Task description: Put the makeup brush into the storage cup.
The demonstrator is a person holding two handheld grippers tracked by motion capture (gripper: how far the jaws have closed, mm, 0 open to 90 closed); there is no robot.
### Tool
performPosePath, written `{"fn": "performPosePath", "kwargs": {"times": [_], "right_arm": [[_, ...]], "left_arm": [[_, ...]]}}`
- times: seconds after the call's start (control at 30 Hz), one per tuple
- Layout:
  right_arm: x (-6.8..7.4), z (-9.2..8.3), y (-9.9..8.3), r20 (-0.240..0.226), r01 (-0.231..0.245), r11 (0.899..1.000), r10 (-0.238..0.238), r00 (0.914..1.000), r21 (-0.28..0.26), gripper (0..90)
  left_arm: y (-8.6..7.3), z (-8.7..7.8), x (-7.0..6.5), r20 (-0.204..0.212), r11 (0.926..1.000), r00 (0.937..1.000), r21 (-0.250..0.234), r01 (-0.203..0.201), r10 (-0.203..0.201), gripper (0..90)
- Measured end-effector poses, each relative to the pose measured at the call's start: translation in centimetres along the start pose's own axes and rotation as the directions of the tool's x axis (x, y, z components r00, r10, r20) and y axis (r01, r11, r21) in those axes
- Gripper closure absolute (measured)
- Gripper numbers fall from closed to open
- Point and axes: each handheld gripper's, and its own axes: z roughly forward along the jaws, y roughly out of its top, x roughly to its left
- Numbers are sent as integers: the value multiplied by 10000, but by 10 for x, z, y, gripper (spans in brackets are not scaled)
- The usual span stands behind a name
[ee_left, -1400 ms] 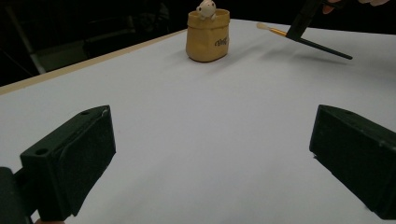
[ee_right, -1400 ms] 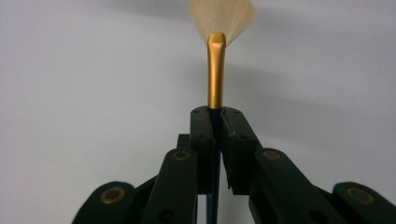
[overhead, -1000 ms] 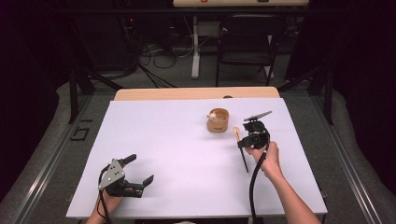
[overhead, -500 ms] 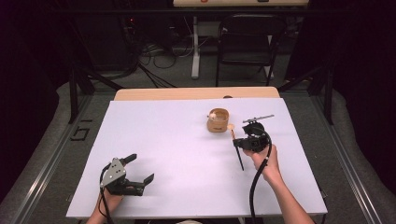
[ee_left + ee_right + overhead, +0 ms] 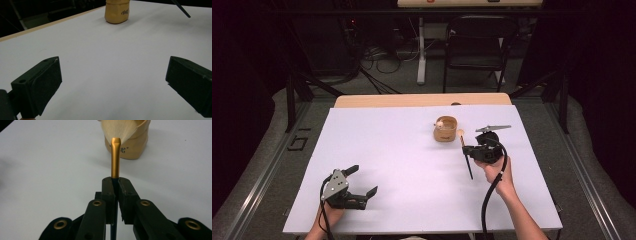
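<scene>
My right gripper (image 5: 468, 150) (image 5: 114, 182) is shut on a brush (image 5: 465, 156) with a black handle, a gold ferrule (image 5: 115, 157) and pale bristles (image 5: 122, 130). The bristles point toward a small tan cup (image 5: 445, 129) (image 5: 135, 145) that stands on the white table (image 5: 412, 165); in the right gripper view they overlap its rim. My left gripper (image 5: 361, 181) (image 5: 112, 82) rests open near the table's front left with nothing between its jaws. The cup (image 5: 117, 11) and the brush's black handle tip (image 5: 181, 8) show far off in the left gripper view.
The white sheet leaves a strip of bare wooden tabletop (image 5: 422, 100) at the far edge. Beyond the table stand a black chair (image 5: 474, 45) and a tangle of cables (image 5: 377, 55) on the floor. A cable (image 5: 492, 190) trails from my right gripper along the forearm.
The right gripper with the brush has shifted slightly and turned, so the brush head now lies closer to the cup. The left gripper has stayed where it was.
</scene>
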Motion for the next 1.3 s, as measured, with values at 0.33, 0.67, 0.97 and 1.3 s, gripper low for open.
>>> {"fn": "performPosePath", "kwargs": {"times": [0.33,0.67,0.97,1.3], "right_arm": [[2,-6,-4,-53,453,9955,-459,9989,-837,838],[5,-6,-10,-49,880,9881,-893,9960,-1265,837],[5,-7,-11,39,1167,9728,-1183,9930,-2001,837],[4,-7,-11,141,1381,9604,-1389,9902,-2421,837]], "left_arm": [[0,2,0,9,9998,10000,184,-77,77,2],[-1,3,0,15,9998,10000,205,-71,71,2],[0,2,0,17,9998,10000,198,-92,92,2],[0,1,0,-5,9998,10000,170,-85,85,2]]}}
